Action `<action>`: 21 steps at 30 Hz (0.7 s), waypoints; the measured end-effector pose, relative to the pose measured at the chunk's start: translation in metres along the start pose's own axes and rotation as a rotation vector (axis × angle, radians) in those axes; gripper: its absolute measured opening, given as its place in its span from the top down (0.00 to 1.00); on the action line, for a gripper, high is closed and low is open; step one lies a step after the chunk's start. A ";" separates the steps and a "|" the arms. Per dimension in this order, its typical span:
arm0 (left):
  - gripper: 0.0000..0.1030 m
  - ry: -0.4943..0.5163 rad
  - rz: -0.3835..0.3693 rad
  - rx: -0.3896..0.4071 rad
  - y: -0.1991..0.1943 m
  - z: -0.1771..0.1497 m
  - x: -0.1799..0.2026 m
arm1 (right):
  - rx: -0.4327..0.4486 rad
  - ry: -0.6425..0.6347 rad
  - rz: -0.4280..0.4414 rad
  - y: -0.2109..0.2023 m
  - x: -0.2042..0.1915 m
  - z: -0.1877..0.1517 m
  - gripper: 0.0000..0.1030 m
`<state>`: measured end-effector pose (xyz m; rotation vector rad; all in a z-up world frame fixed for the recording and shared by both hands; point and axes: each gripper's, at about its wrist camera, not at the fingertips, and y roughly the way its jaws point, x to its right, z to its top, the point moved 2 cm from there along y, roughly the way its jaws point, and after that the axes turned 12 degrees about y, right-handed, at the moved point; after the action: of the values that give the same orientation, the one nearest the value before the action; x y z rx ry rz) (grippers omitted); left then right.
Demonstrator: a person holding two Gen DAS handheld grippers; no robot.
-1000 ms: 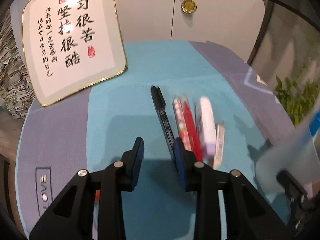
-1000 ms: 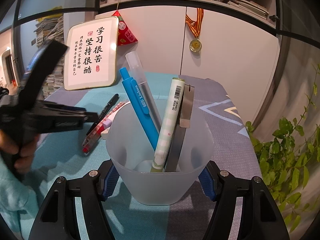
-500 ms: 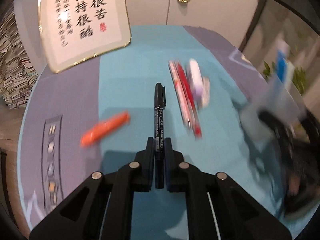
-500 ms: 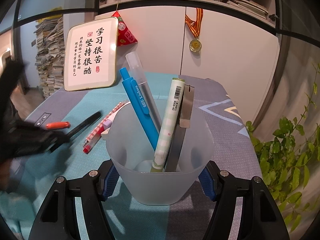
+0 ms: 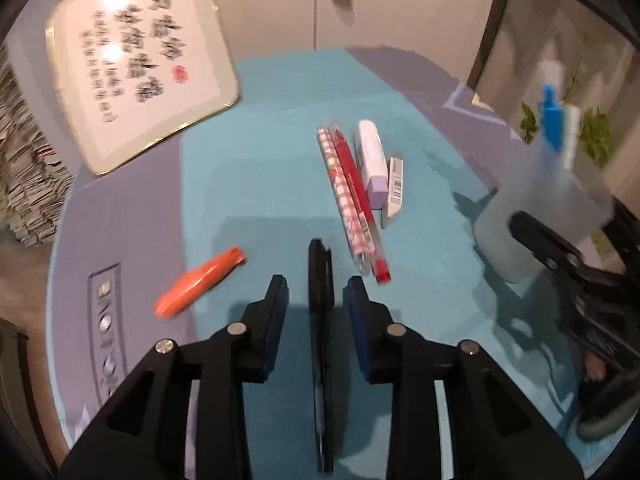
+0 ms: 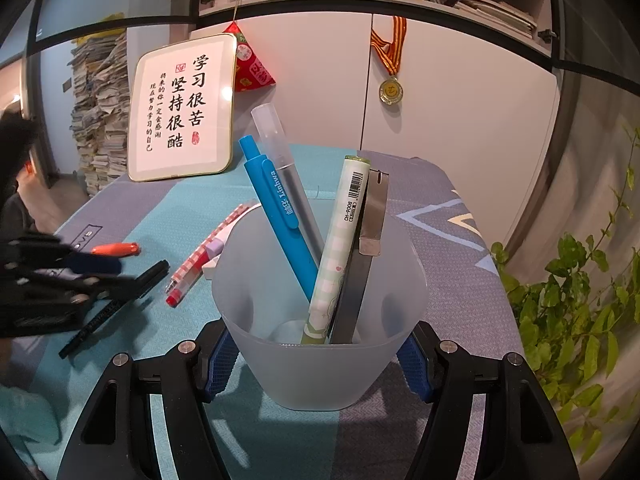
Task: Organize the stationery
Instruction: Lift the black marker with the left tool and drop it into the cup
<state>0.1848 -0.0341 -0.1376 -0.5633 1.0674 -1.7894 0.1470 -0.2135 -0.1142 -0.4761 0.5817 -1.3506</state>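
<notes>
Since half a second ago: your left tongs (image 5: 316,300) were clamped on the black marker (image 5: 320,320); their jaws have just been opening, and the marker now runs free down the gap, clear of both pads.

Left hand: pitched steeply down over the teal desk (image 5: 260,184). Tongs at a narrow spread, holding nothing. In the right wrist view they show as a blurred black shape at the left edge (image 6: 80,276), with the marker (image 6: 116,308) slanting below them; whether it rests on the desk or hangs in the air, you cannot tell.

Right hand: angled down, level with the desk's near end. Right tongs (image 6: 318,364) spread wide and clamped on the frosted cup (image 6: 320,376), one blue pad pressed to each side.

Cup contents: blue pen (image 6: 276,216), clear pen (image 6: 276,136), green checked pen (image 6: 340,248), grey clip pen (image 6: 364,256), all upright and leaning.

Loose on the desk:
- orange pen (image 5: 200,282), left of the marker, apart from it
- red-checked pen (image 5: 344,192) and red pen (image 5: 360,200), side by side
- white-and-lilac eraser (image 5: 374,164), just right of the red pen
- small barcoded item (image 5: 395,188), beside the eraser

At the back of the desk: framed calligraphy sign (image 6: 182,108), propped up.
</notes>
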 end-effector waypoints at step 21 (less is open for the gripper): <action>0.89 -0.042 0.020 0.331 -0.118 0.015 -0.004 | -0.001 -0.002 0.000 -0.001 0.000 0.000 0.33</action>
<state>0.1400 -0.0160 -0.0294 -0.3835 0.7239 -1.8773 0.1468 -0.2137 -0.1134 -0.4778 0.5807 -1.3502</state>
